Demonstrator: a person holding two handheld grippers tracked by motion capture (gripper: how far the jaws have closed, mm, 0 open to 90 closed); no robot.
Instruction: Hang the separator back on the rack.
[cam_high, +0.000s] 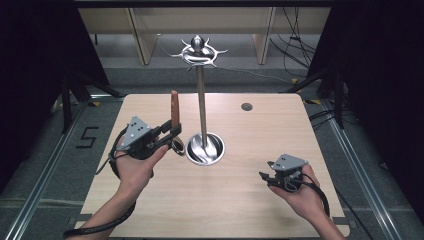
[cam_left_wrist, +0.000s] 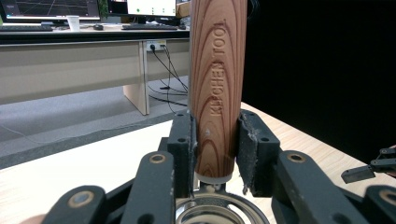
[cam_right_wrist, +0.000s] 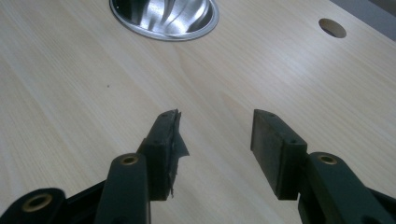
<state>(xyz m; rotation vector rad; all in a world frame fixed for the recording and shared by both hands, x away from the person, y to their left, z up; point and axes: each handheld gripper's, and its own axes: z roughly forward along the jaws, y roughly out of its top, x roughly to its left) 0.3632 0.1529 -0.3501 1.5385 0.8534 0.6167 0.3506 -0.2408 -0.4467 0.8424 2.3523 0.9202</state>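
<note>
left gripper (cam_high: 169, 131): clamped on the wooden handle (cam_left_wrist: 216, 88) of a kitchen tool, both pads pressed flat against its lower end, just above the pale collar
right gripper (cam_high: 267, 176): jaws spread wide with bare table between them, holding nothing; low over the table at the near right, well apart from the tool
tool position: handle upright in the left gripper, rising above the jaws, just left of the stand's pole in the high view; metal end pointing down toward the person, beside the stand's base
handle (cam_high: 174, 109): round, reddish-brown wood with bold curved grain, "KITCHEN TOOL" stamped lengthwise
metal end (cam_left_wrist: 219, 212): shiny steel ring or rim below the collar; exact kind of tool hard to tell from the close view
stand (cam_high: 201, 102): slim steel pole rising from a round, polished, dish-like base (cam_right_wrist: 164, 18) with swirled reflections; top crowned by a knob and curved hooks spreading outward
table (cam_high: 210, 200): pale wood-grain top with rounded corners, a small round hole (cam_high: 246, 106) near the far edge
gripper pads: black, rectangular, rough-faced; left pad (cam_right_wrist: 173, 140) of the right gripper frayed, a torn flap sticking out
hands: left hand (cam_high: 134, 167) under its gripper at mid-left, right hand (cam_high: 302, 192) at the near right
</note>
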